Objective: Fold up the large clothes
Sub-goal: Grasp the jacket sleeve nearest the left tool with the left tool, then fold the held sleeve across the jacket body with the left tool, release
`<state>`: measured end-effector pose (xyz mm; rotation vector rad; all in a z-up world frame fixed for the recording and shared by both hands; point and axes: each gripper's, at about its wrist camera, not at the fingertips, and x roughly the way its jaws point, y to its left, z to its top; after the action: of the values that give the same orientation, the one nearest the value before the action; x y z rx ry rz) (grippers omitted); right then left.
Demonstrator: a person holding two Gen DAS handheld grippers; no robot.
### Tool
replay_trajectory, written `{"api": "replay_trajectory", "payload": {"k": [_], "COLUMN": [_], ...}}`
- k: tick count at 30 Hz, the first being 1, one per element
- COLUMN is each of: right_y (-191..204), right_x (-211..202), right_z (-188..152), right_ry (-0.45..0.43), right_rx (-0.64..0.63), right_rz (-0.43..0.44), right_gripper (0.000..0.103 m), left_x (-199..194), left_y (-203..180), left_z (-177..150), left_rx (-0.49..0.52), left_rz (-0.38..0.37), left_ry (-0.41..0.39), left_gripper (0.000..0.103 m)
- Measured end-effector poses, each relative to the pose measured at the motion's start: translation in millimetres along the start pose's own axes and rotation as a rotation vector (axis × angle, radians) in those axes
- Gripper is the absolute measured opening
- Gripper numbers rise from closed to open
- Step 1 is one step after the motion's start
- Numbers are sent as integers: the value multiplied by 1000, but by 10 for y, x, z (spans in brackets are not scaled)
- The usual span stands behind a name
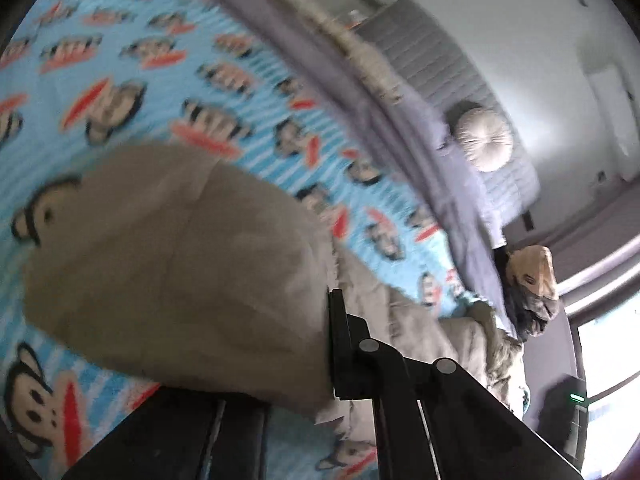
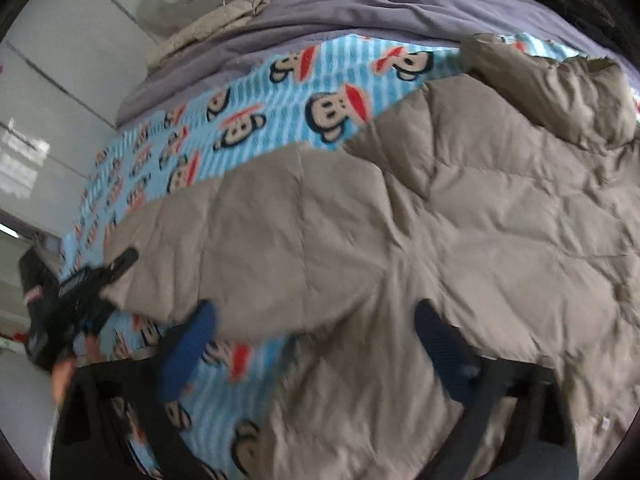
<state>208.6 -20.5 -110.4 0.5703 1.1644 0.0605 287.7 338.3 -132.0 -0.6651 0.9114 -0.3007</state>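
Bedding in pale blue, printed with cartoon monkey faces (image 2: pixel 332 80), covers the bed, and a big taupe quilted jacket (image 2: pixel 400 216) lies spread across it, its puffy panels creased and its collar end bunched up toward the far right. A lilac duvet (image 2: pixel 360 8) is heaped along the far side of the bed.

The right gripper (image 2: pixel 316 344) hovers low over the jacket's near hem, its blue-padded fingers (image 2: pixel 188 344) standing apart, one over the blanket and one over the fabric; neither pad seems to press on anything, though the blur makes that hard to swear to.

The left gripper (image 1: pixel 332 344) has its jaws drawn together on a fold of the jacket (image 1: pixel 172 260), which bulges out in front of its camera. From the right wrist's view that same gripper (image 2: pixel 120 266) shows as a dark shape at the jacket's left corner, with a hand (image 2: pixel 64 376) below it.

A round grey cushion (image 1: pixel 484 140) sits off by the headboard.
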Motion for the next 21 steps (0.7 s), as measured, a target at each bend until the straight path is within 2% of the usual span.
{"api": "replay_trajectory", "payload": {"k": [1,2,4,9,12,16,19,21], "right_y": [-56,-116,-204,-250,-361,-627,-1015,-1379], "right_x": [80,176,330,606,640,348,-93,-436], "right_z": [8,24,23,-1,41,30,-41,-96], "right_ry": [22,38,47,73,103,96,37,-11], "right_rx": [34,73,115,93,129,192,239,277], "right_rz": [23,45,74,72,141,235,226,190], "right_gripper": [17,14,13,12,12,12,12,12], "left_x": [-55,-131,-235,-279,-181,37,314,600], "left_y": [-78,-143,-372,-1185,-1782,-2470,-2995,-3309], "left_z": [19,15,1,-157,-333,-698,-1134,-1494], "left_rx": [20,36,96,262,351,473,597,684], "left_rz": [-16,-30,-65,-150,-205,-248,-244,-220], "left_ry": [-12,-20,-31,-15,9,60,123,183], "left_gripper": [9,9,9,9,9,9,9,9]}}
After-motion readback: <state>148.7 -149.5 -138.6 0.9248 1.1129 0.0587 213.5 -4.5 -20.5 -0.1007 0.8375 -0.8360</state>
